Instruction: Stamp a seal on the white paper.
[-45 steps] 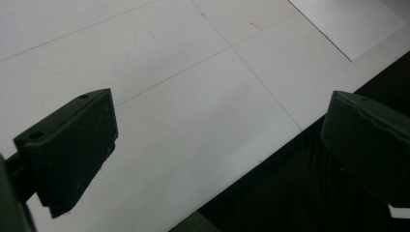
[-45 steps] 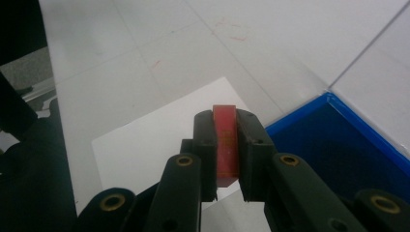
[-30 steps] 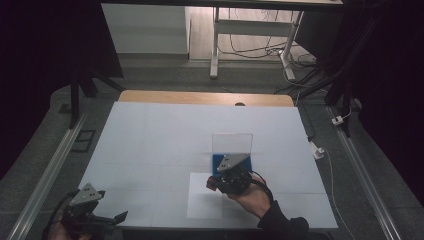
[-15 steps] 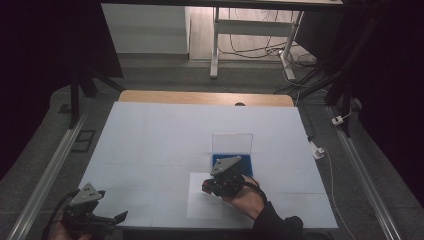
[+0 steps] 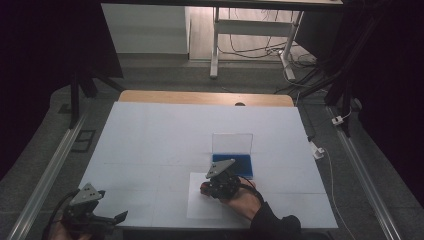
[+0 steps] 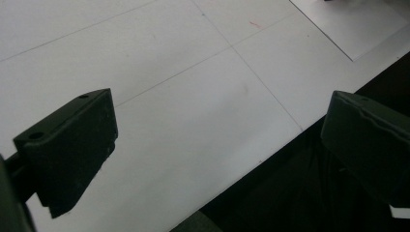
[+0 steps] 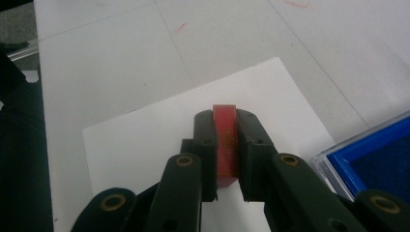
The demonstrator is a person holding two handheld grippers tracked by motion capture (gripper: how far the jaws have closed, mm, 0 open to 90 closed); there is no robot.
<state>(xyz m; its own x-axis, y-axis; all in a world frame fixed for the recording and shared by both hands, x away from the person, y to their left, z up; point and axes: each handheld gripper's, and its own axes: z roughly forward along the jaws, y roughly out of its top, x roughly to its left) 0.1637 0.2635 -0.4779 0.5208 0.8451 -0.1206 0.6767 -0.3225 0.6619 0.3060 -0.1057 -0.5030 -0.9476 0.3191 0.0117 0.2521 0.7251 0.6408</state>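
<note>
High view: right gripper (image 5: 206,189) hangs tilted over paper (image 5: 200,210), fingers pinching red stamp (image 7: 225,140).

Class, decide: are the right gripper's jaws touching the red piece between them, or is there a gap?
Touching. The right gripper view shows the right gripper with both black jaws pressed flat against the sides of the red piece, no gap on either side.

White table (image 5: 150,135) with paper sheet (image 5: 200,207) and open blue case (image 5: 240,164).

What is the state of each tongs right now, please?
Left tongs: open, holding nothing.
Right tongs: shut on a red block, above the white paper sheet.
</note>
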